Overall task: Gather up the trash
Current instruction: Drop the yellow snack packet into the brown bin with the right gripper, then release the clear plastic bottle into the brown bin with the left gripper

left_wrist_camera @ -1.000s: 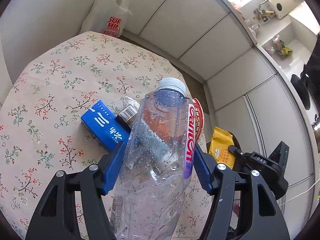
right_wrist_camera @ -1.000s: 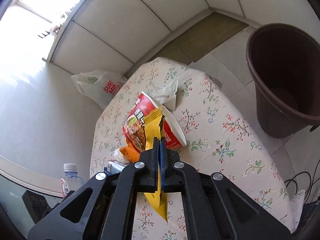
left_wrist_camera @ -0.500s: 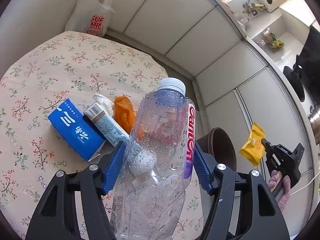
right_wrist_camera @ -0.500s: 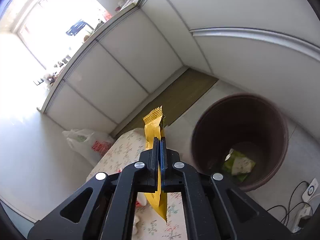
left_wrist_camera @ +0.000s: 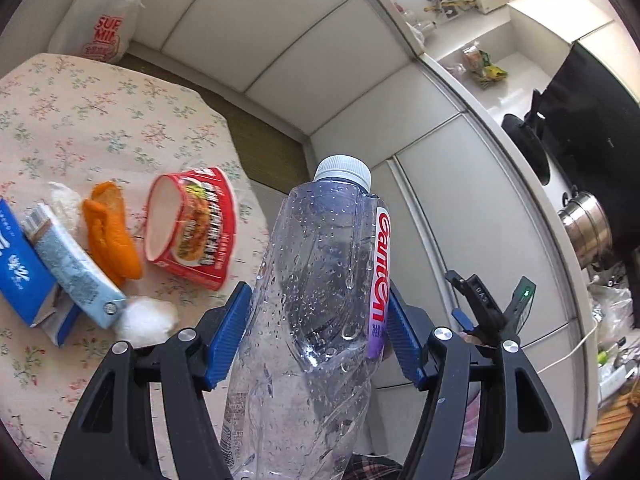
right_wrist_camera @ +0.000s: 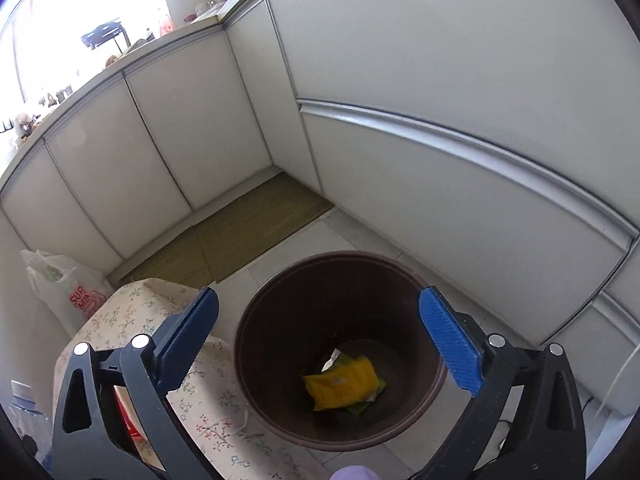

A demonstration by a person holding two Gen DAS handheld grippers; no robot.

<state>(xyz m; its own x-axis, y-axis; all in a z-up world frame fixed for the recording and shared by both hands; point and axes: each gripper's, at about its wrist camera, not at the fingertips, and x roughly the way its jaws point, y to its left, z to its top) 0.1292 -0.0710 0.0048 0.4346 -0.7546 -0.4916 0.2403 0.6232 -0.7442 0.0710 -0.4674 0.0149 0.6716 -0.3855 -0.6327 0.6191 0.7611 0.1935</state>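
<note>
Right wrist: bin [right_wrist_camera: 280, 360] (wrapper [right_wrist_camera: 344, 386] inside)

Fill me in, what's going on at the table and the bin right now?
A person is clearing trash with two handheld grippers. The right gripper hangs over the brown bin with its jaws opening and nothing between them; a yellow snack packet lies at the bottom. The left gripper is clamped on a crumpled clear water bottle. A red noodle cup, orange peel and blue cartons are on the floral table.
</note>
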